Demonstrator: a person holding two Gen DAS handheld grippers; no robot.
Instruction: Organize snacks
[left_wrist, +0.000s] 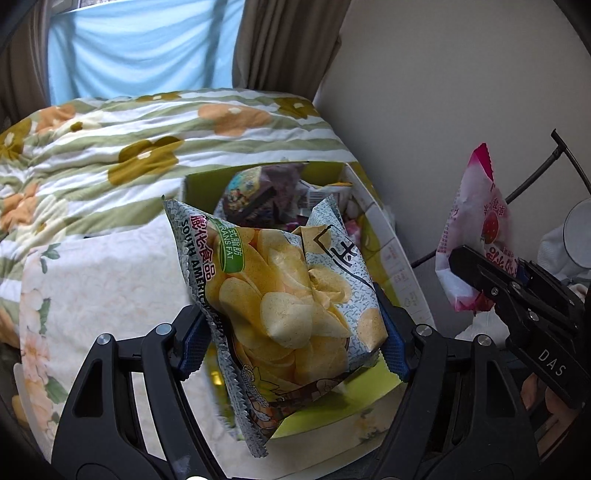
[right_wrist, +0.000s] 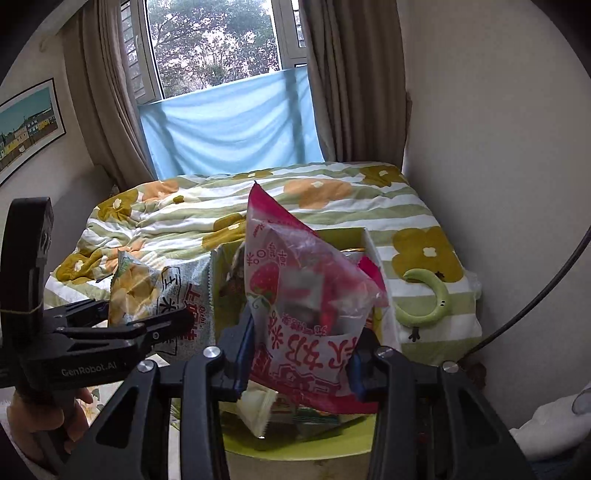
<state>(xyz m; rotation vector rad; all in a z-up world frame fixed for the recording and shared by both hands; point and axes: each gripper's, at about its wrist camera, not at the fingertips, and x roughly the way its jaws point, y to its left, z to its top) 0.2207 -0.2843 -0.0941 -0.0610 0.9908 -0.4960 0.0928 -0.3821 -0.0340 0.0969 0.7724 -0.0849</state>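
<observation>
My left gripper (left_wrist: 291, 336) is shut on a chip bag (left_wrist: 280, 291) with grey speckled edges and printed yellow chips, held in the air above an open box (left_wrist: 391, 236) with a yellow-green inside. My right gripper (right_wrist: 299, 360) is shut on a pink strawberry snack bag (right_wrist: 306, 302), also lifted over the box (right_wrist: 369, 240). Each wrist view shows the other gripper too: the pink bag (left_wrist: 476, 229) at the right, the chip bag (right_wrist: 162, 295) at the left. Several other snack packets (left_wrist: 258, 195) lie inside the box.
The box sits on a bed with a green-striped floral quilt (left_wrist: 110, 147). A pale wall (left_wrist: 443, 92) runs along the right, a window with brown curtains (right_wrist: 332, 74) behind. A green curved plush toy (right_wrist: 432, 295) lies on the quilt at the right. A black cable (right_wrist: 546, 288) hangs nearby.
</observation>
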